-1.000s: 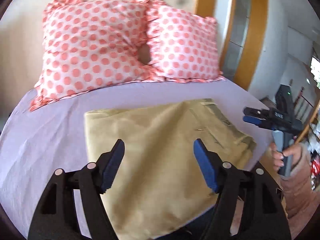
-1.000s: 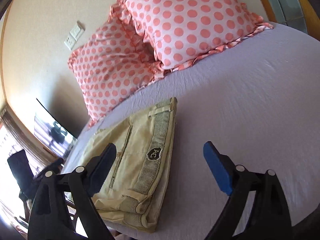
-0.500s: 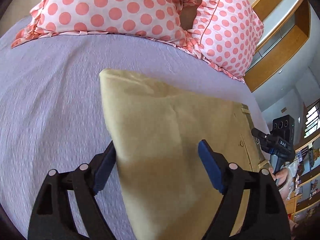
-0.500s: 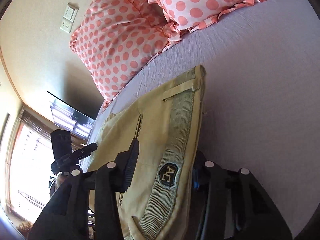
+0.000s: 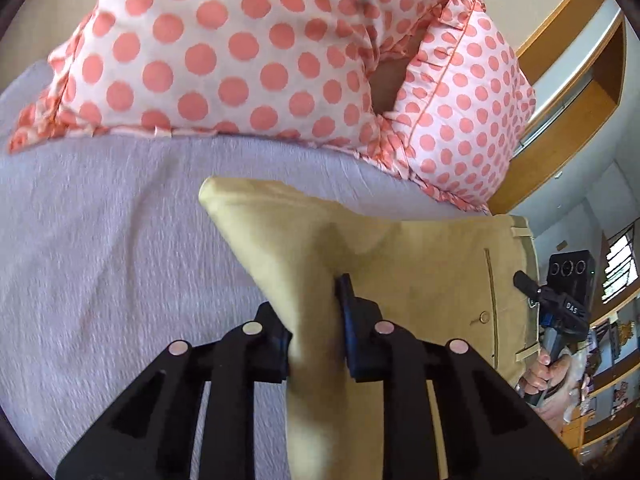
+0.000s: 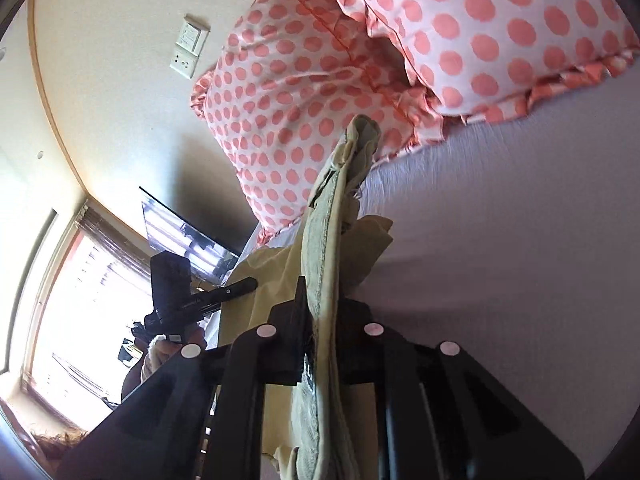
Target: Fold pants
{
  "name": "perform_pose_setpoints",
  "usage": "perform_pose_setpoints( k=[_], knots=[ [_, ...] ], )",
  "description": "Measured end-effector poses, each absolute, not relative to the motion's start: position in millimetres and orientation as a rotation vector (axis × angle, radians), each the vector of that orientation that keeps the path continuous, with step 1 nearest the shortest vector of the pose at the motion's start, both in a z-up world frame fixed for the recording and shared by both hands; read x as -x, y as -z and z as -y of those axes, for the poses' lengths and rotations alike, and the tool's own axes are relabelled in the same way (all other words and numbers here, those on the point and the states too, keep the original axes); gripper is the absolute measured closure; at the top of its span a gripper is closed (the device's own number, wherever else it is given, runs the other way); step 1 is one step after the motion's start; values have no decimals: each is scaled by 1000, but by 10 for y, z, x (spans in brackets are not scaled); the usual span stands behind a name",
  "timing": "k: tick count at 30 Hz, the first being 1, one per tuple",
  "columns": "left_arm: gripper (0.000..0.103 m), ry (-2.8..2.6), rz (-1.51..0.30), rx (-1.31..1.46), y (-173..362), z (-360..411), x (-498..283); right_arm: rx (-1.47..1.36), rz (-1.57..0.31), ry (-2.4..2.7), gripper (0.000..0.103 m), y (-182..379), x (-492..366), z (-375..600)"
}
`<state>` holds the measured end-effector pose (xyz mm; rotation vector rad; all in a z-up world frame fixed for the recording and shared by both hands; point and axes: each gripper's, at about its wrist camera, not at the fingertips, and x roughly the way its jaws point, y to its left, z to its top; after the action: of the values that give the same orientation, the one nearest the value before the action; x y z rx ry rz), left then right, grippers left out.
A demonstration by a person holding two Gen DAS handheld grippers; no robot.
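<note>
The khaki pants (image 5: 400, 272) are folded into a thick pad and held lifted off the lilac bed sheet (image 5: 100, 248). My left gripper (image 5: 316, 320) is shut on the pants' folded left edge. My right gripper (image 6: 320, 320) is shut on the waistband edge (image 6: 320, 248), which stands up on edge between the jaws. The right gripper also shows in the left wrist view (image 5: 560, 304), at the far right side of the pants. The left gripper shows in the right wrist view (image 6: 208, 296) at the pants' other side.
Two pink polka-dot pillows (image 5: 240, 48) (image 5: 460, 120) lie at the head of the bed, just beyond the pants. A wooden door frame (image 5: 572, 80) stands to the right. A wall socket (image 6: 190, 48) and a window (image 6: 80, 300) show on the left of the right wrist view.
Both grippers went from open above the pants to shut on opposite edges. The pants have been lifted off the sheet and moved closer to the pillows.
</note>
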<state>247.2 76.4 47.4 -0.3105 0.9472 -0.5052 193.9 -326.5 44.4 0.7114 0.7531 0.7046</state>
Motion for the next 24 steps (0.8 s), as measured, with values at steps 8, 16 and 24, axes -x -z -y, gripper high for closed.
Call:
perform_pose_setpoints(
  k=[8,16,24],
  knots=[
    [77,274,-952,193,-354,-476,-3229,-621,-912,-363,77,-6,-2732,3284],
    [59,444,-778,214,-719,-506,-2326,-555,-740,-458,44,-417,-2108,3242],
    [56,370,-962,197,-255,-153,-2233,-630,-907,-366,23,-145,-2075,3024]
  ],
)
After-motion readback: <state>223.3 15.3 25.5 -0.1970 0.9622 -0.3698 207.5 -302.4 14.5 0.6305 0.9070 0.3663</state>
